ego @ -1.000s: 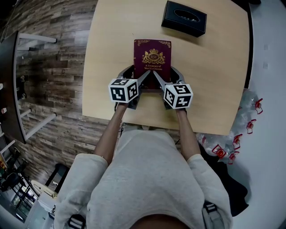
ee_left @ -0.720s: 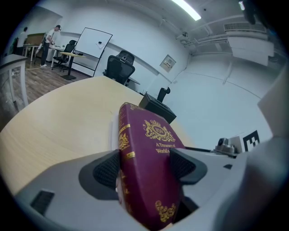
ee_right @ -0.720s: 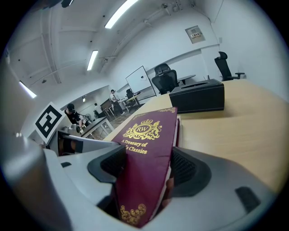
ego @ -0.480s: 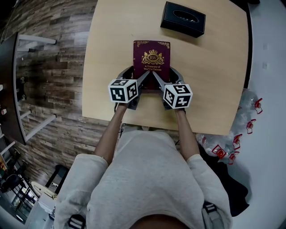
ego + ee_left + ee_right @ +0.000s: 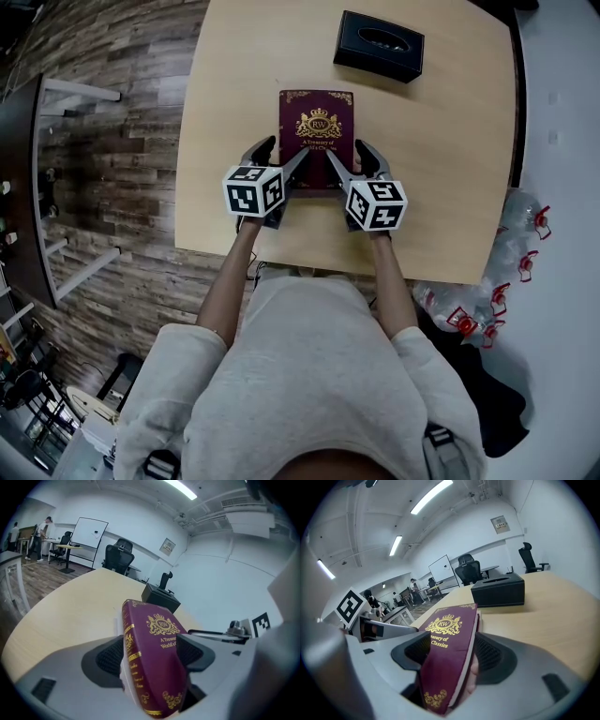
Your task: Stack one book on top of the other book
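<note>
I am clenching the left gripper (image 5: 284,155) and the right gripper (image 5: 349,155) on the maroon book's (image 5: 317,131) two near corners, sharing its weight evenly, mid-counter (image 5: 441,187).

Head view overhead; gripper views share book (image 5: 317,131)

The maroon hardcover book (image 5: 317,131) is being held over the near middle of the pale wooden table (image 5: 441,187). The left gripper (image 5: 284,157) is clamping its near left corner and the right gripper (image 5: 349,157) its near right corner. The black rectangular box (image 5: 379,45) is sitting behind it, slightly right and well apart.
</note>
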Motion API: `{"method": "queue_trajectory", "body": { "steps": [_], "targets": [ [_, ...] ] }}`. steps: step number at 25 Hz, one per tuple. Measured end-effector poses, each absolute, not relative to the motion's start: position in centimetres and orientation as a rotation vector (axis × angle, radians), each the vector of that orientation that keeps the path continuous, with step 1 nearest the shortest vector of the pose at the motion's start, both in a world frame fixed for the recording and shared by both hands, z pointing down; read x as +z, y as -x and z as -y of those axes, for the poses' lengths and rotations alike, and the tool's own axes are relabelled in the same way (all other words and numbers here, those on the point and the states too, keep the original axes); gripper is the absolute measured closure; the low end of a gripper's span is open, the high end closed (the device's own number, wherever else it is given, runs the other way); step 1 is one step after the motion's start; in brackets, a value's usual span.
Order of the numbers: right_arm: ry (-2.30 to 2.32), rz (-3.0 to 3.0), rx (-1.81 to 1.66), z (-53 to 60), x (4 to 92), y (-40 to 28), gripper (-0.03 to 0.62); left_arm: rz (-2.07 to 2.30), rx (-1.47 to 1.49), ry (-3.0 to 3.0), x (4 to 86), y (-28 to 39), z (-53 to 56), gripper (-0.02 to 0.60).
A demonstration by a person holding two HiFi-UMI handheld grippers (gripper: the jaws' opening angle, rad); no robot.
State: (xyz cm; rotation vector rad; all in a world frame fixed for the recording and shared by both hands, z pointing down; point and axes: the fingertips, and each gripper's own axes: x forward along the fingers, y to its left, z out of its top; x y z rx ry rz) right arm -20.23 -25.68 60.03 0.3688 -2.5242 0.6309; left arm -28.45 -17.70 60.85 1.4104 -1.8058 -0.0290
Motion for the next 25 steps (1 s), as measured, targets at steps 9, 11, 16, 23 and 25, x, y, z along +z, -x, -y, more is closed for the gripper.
{"method": "queue_trajectory", "body": {
  "steps": [9,11,16,23,25],
  "targets": [
    [-0.423,2.576,0.540,26.7,57.1,18.2,0.361,1.891,0.057,-1.472,58.1,28.4,17.2,0.254],
    [-0.436,2.581,0.528,26.7,56.8,17.8,0.381,1.908,0.069,-1.483,57.5,28.3,17.1,0.280],
    [-0.471,2.612,0.484,27.1,55.4,17.2,0.452,1.919,0.091,-1.526,56.1,27.6,17.0,0.374],
    [-0.565,2.629,0.394,27.6,53.6,15.3,0.589,1.986,0.145,-1.584,53.7,26.8,17.5,0.568],
    [-0.578,2.642,0.372,27.5,52.9,14.5,0.589,1.983,0.150,-1.619,53.0,26.2,17.9,0.571]
  ]
}}
